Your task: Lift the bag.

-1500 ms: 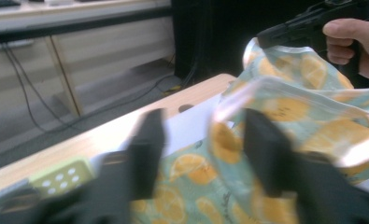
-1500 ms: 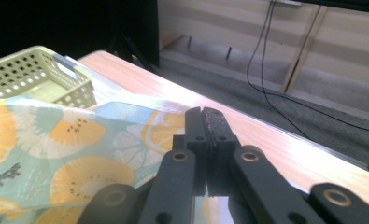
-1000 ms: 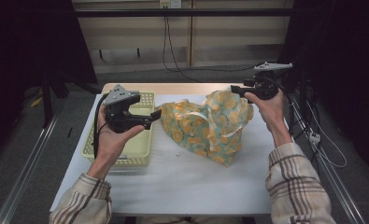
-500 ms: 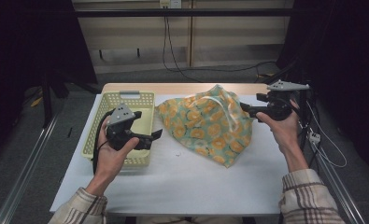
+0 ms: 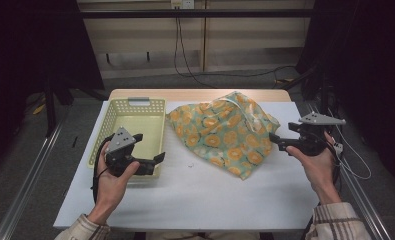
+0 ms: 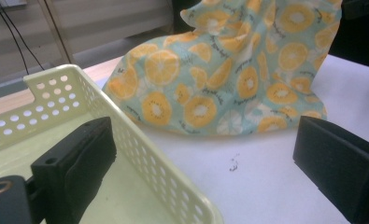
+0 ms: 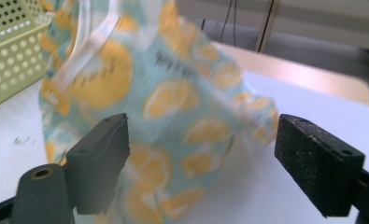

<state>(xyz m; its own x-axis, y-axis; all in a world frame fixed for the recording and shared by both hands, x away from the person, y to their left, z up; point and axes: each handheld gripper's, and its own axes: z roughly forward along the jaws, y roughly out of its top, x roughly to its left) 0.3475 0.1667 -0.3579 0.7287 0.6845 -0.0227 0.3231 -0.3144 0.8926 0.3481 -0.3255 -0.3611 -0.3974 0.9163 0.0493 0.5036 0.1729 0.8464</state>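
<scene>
A white worktop [image 5: 200, 195] carries two things: a pale yellow perforated plastic basket [image 5: 116, 116] toward its left edge, running from near the far edge down past the middle, and a cloth bag printed with orange slices on a light teal ground [image 5: 225, 132], which lies crumpled between the middle and the right edge, nearer the far edge than the near one. A whitish drawstring [image 5: 245, 114] loops across the upper part of the bag. Basket and bag lie just beside each other without a clear touch. The left gripper [image 5: 157, 160] is held in the person's left hand [image 5: 112, 175] over the near right corner of the basket, its jaws released and spread wide with nothing between them; in the left gripper view one jaw hangs above the basket's floor [image 6: 126, 186] and the other above bare worktop, with the bag [image 6: 229, 79] rising beyond them. The right gripper [image 5: 274, 141] sits in the right hand [image 5: 317, 165] near the right edge of the worktop, pointing at the bag's right side and close to its fabric. In the right gripper view its jaws are also released and wide apart, empty, and the bag [image 7: 163, 112] appears blurred just past them. A small dark smudge [image 6: 232, 163] marks the worktop between basket and bag.
</scene>
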